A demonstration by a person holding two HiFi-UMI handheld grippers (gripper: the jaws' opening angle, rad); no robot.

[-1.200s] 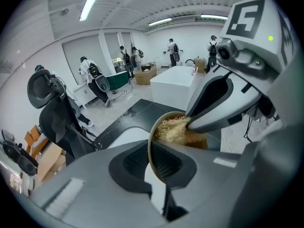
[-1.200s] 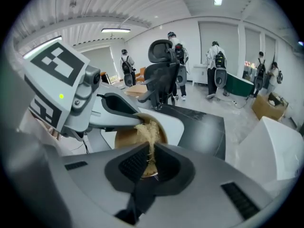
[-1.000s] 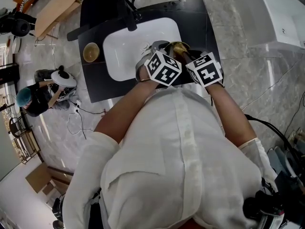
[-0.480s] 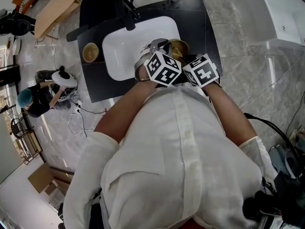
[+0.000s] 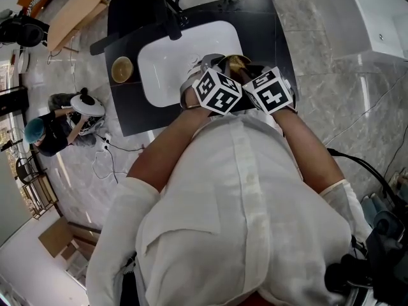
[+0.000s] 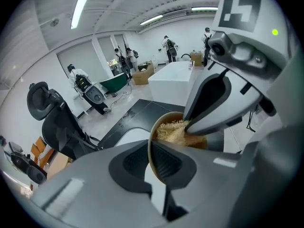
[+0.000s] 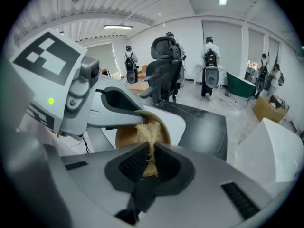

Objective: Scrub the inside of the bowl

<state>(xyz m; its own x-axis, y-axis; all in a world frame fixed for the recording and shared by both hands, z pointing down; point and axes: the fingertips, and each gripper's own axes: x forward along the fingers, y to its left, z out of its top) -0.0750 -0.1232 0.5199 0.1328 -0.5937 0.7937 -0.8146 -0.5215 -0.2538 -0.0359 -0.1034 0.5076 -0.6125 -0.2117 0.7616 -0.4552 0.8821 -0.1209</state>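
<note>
Head view: the left hand-held gripper is closed on the rim of the golden-brown bowl, holding it tilted over the right edge of the white sink set in the black worktop. The right hand-held gripper is clamped on a tuft of pale fibre scrubber, which lies inside the bowl against its wall. A second small bowl stands on the worktop left of the sink.
</note>
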